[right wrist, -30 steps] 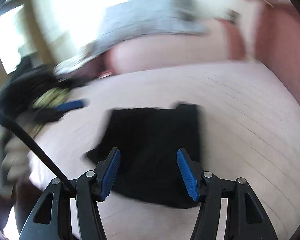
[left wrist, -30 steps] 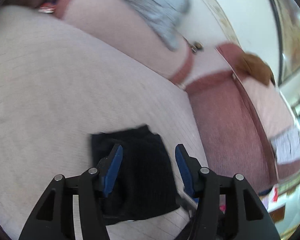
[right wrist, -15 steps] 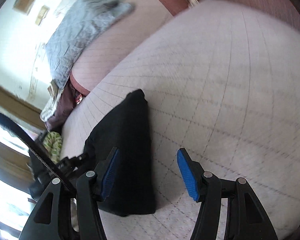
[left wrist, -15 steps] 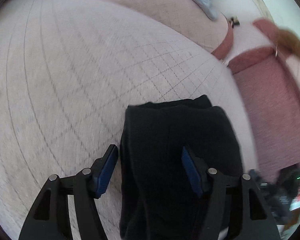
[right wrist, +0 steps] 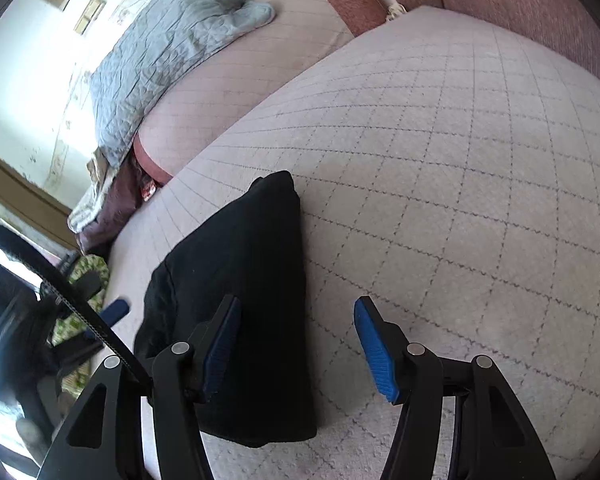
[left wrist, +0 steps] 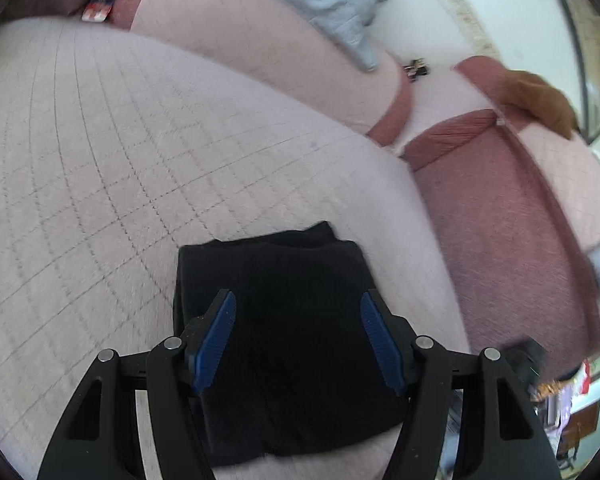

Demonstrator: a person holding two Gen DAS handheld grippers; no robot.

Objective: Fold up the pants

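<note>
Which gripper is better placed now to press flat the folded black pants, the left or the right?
Left. The left gripper is open and centred over the folded pants. The right gripper is open too, but straddles their edge, mostly above the quilted cover.

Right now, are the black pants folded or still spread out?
Folded. The black pants lie as a compact, layered rectangle on the quilted cushion, and both open grippers, left and right, hold nothing.

Pants (left wrist: 292,320): black, folded into compact rectangular bundle of several layers. Lying flat on pale quilted cushion (left wrist: 140,168), near its front edge. Far corner slightly uneven, one layer protruding past others. Side fold edge straight and thick in right wrist view (right wrist: 244,280). No grip on fabric.
</note>
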